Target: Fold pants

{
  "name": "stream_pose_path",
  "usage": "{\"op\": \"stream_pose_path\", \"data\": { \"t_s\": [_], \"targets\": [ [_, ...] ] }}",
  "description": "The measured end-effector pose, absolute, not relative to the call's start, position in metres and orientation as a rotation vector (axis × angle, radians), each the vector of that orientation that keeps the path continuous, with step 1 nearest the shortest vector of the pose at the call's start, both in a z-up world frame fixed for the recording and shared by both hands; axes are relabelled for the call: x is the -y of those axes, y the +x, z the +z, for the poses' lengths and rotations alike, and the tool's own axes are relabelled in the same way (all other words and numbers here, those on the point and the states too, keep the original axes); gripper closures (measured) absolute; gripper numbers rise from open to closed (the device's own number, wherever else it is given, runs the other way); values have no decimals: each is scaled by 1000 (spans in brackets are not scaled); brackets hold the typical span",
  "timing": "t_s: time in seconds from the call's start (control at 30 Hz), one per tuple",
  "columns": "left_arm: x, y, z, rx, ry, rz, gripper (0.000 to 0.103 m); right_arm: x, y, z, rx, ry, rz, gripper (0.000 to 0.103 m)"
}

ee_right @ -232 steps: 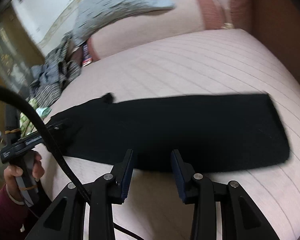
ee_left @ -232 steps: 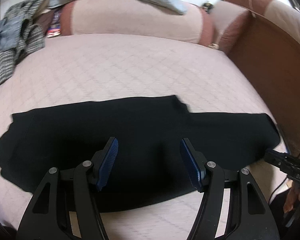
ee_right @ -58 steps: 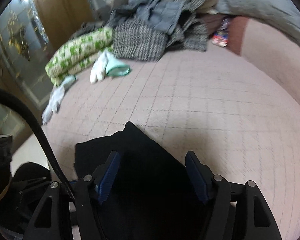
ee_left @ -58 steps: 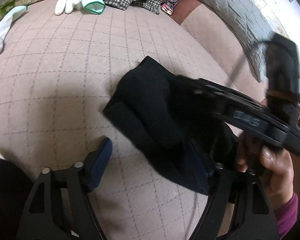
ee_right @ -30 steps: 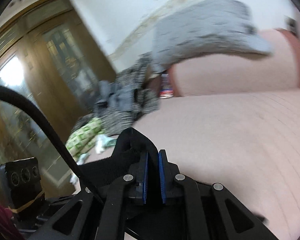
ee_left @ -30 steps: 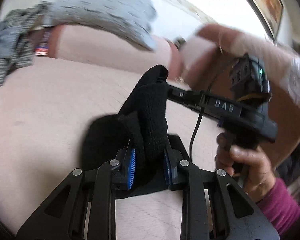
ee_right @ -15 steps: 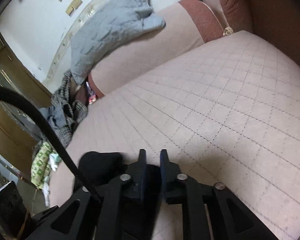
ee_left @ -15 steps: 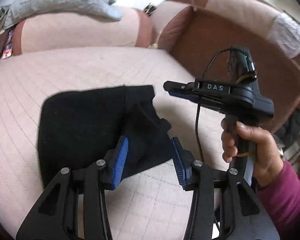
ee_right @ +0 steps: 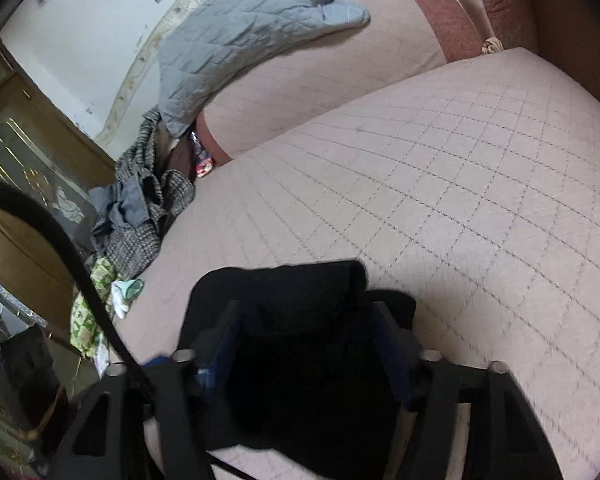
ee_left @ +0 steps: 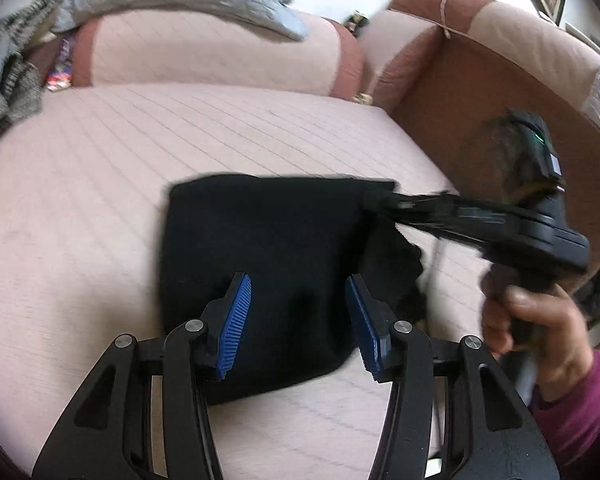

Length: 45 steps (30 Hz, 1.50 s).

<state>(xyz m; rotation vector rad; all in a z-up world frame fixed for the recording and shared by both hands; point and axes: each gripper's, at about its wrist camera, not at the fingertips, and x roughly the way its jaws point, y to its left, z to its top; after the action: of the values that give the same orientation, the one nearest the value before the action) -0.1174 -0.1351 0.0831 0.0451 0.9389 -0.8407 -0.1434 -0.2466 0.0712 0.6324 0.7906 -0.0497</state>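
The black pants (ee_left: 268,248) lie folded into a squarish bundle on the pink quilted sofa seat (ee_left: 100,168). My left gripper (ee_left: 296,320) is open just above the bundle's near edge, its blue pads (ee_left: 234,320) apart and empty. The right gripper shows in the left wrist view as a blurred black tool (ee_left: 480,220) reaching onto the bundle's far right corner. In the right wrist view the pants (ee_right: 300,320) lie between the spread jaws of my right gripper (ee_right: 308,344), which is open and blurred.
A grey quilted blanket (ee_right: 240,28) drapes the sofa back. A pile of clothes (ee_right: 140,208) and a white glove (ee_right: 126,292) lie at the seat's left end. The brown armrest (ee_left: 480,92) rises on the right. A black cable (ee_right: 60,240) crosses the right wrist view.
Both grippers let go of the pants; the right one opened in the last half second. The bundle now lies flatter on the seat, and my left gripper has opened wider.
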Motion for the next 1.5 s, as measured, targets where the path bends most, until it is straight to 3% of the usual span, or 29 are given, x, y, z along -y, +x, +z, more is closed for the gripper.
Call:
{"op": "stream_pose_path", "data": {
  "t_s": [0.23,0.43,0.47,0.5,0.57,0.73,0.77,0.8,0.83,0.9,1.1,1.3,1.5],
  "targets": [
    [185,-147,63,-1022,75,-961,53,241,-143,70,-903,377,-185,90],
    [175,-151,77,-988,97,-989,53,260,-180,79,-850,527,-179,88],
    [168,-148,81,-980,87,-984,53,259,-184,83,-837,536,-154,81],
    [159,-145,85,-962,85,-966,53,257,-187,86,-832,546,-129,62],
    [149,-137,89,-925,106,-915,53,251,-194,90,-816,575,-80,37],
    [141,-116,79,-961,88,-839,53,226,-183,84,-818,618,-4,37],
    [139,-115,77,-965,79,-832,53,220,-180,80,-840,598,-7,41],
    [139,-115,76,-962,81,-823,53,215,-177,75,-865,559,-17,61],
    [137,-116,74,-960,86,-813,53,210,-175,71,-877,511,-26,73],
    [135,-120,75,-962,97,-800,53,209,-177,72,-867,496,-15,85],
    [136,-124,82,-933,135,-747,53,212,-192,94,-852,394,-21,96],
    [141,-126,69,-941,158,-714,53,217,-198,64,-907,422,-69,96],
    [141,-127,74,-928,167,-704,53,227,-204,89,-875,454,-109,94]
  ]
}}
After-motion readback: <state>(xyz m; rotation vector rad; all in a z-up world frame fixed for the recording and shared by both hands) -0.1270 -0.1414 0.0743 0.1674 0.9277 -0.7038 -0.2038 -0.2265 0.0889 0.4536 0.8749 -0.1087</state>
